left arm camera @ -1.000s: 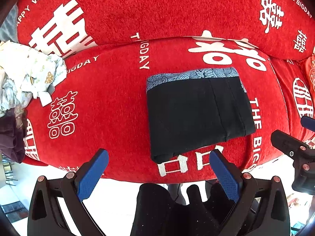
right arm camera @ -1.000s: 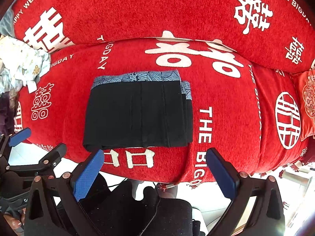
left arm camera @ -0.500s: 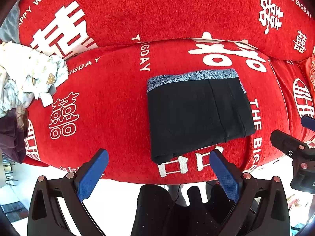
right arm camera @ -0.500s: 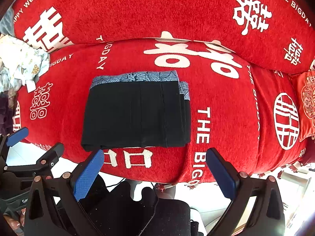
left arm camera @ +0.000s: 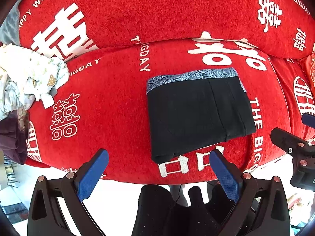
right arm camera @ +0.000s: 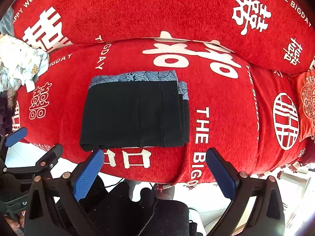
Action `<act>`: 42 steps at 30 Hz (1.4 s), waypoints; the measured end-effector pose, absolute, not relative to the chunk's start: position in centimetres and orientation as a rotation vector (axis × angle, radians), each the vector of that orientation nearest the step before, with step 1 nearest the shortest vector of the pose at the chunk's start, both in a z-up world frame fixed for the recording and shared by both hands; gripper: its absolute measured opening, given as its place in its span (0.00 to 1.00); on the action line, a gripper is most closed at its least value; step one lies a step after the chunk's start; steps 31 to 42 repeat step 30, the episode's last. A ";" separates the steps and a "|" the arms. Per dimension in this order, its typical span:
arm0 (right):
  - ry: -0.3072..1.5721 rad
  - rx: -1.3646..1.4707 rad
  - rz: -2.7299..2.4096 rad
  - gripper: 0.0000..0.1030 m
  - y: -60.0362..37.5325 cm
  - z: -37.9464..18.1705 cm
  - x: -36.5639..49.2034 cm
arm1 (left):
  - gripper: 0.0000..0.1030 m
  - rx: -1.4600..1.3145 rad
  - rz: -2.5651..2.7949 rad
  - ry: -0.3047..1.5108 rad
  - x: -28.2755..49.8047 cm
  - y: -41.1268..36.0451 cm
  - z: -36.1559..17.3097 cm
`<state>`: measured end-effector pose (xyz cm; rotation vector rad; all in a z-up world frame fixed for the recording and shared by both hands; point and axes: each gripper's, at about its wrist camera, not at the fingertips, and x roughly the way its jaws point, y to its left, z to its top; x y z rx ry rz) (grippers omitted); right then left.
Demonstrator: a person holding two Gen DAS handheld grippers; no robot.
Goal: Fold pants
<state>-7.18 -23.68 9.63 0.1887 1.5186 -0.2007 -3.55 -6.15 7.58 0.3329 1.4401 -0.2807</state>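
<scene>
Both grippers spread wide, nothing held

The left gripper [left arm camera: 157, 165] has its blue-padded fingers [left arm camera: 92, 175] far apart with nothing between them. The right gripper [right arm camera: 154, 163] is spread just as wide, its pads [right arm camera: 221, 174] bare. From the left view, the right gripper sits off beyond the right finger; the person's dark-clad legs show below both.

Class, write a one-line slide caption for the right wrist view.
Folded black pants with a blue patterned waistband lie on the red sofa cover; the open right gripper is empty.
</scene>
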 end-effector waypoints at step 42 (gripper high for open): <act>1.542 0.159 -0.192 1.00 -23.1 8.9 -5.8 | 1.00 0.310 -0.310 1.439 -2.8 -5.9 6.6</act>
